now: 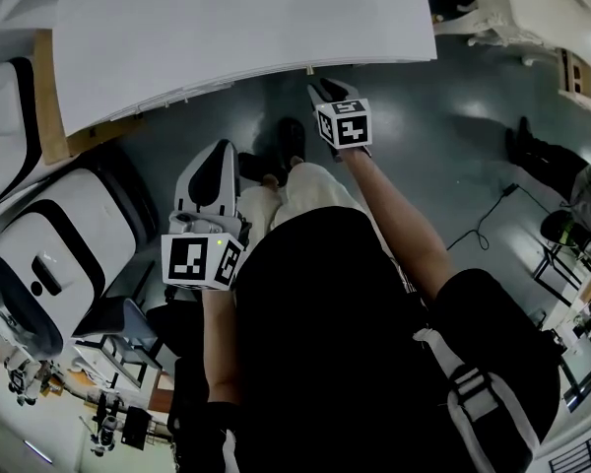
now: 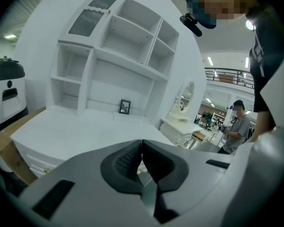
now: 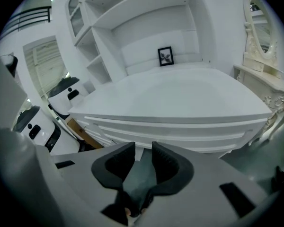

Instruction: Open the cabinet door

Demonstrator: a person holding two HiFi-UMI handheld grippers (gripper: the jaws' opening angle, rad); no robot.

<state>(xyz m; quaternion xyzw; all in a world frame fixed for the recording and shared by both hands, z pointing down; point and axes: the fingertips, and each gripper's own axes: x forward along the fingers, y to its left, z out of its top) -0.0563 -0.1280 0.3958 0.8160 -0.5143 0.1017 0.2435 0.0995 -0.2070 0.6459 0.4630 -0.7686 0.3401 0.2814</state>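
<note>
Both empty: left gripper jaws together, right gripper jaws apart.

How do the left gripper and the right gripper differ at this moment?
The left gripper has its jaws together, while the right gripper has its jaws apart. In the head view, the right gripper is out by the front edge of the white cabinet, while the left gripper sits back, nearer the person's body. Both are empty and face the cabinet.
</note>
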